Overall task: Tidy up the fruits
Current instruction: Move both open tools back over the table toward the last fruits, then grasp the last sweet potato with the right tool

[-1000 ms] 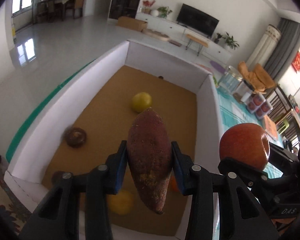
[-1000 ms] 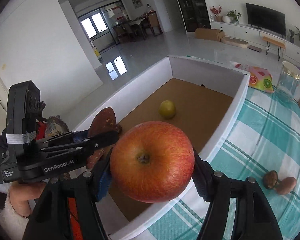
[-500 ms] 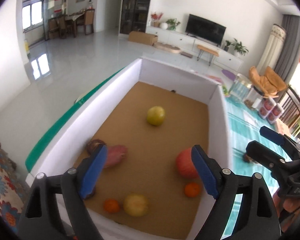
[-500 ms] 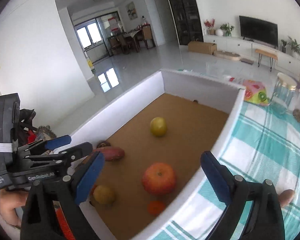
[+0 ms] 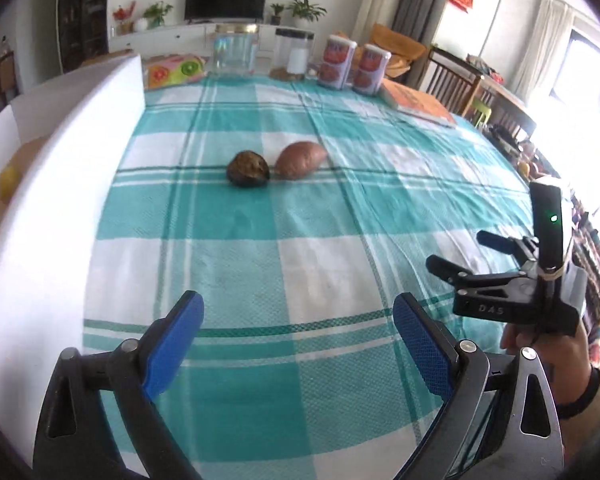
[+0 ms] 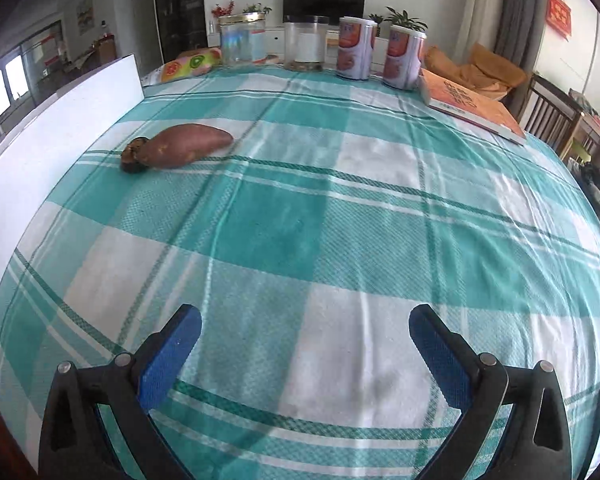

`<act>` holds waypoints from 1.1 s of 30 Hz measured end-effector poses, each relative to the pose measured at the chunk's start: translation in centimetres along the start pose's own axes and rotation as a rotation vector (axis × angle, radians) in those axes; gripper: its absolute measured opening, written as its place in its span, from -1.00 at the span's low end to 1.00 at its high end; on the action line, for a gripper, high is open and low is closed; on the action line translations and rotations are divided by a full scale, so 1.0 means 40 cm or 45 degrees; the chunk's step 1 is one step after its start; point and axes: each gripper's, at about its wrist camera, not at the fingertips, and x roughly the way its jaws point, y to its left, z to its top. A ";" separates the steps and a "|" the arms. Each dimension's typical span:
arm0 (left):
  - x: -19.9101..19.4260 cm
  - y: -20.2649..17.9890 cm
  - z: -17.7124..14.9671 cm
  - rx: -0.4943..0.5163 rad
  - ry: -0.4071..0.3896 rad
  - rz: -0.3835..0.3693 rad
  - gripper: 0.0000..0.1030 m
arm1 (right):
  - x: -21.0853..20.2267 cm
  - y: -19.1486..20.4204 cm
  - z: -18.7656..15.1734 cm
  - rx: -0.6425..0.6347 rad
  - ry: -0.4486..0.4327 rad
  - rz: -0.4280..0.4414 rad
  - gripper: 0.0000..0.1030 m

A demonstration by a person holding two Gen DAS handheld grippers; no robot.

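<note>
Both grippers are hovering over the checked cloth (image 6: 300, 208), empty. The left gripper (image 5: 298, 340) is opening its jaws, nothing between the blue pads (image 5: 172, 344). The right gripper (image 6: 305, 350) is standing with its jaws spread wide, likewise empty; in the left view it appears at the right edge, carried by a hand (image 5: 548, 360).

Two items are lying on the cloth, touching or nearly so, near the white box (image 5: 60, 152): a sweet potato (image 6: 188, 146) and a dark round fruit (image 5: 248, 169). A yellow fruit (image 5: 9, 178) is showing inside the box.

The step in hand is judged to be the approach to these two. For a clean pick, each gripper should be taking one item, the pads straddling the sweet potato across its narrow middle, not along its length. Because the items are lying so close, one finger should be sliding into the gap carefully, lest the round fruit roll away.
</note>
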 end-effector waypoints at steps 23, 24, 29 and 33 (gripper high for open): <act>0.138 0.042 -0.012 0.045 0.011 0.240 0.97 | 0.086 0.119 0.252 0.150 0.102 0.312 0.59; 0.138 0.043 -0.012 0.044 0.011 0.239 0.97 | 0.105 0.133 0.293 0.183 0.115 0.337 0.50; 0.138 0.042 -0.012 0.044 0.011 0.240 0.97 | 0.224 0.204 0.404 0.306 0.283 0.359 0.28; 0.139 0.043 -0.012 0.043 0.011 0.237 0.97 | 0.265 0.251 0.398 0.256 0.371 0.289 0.09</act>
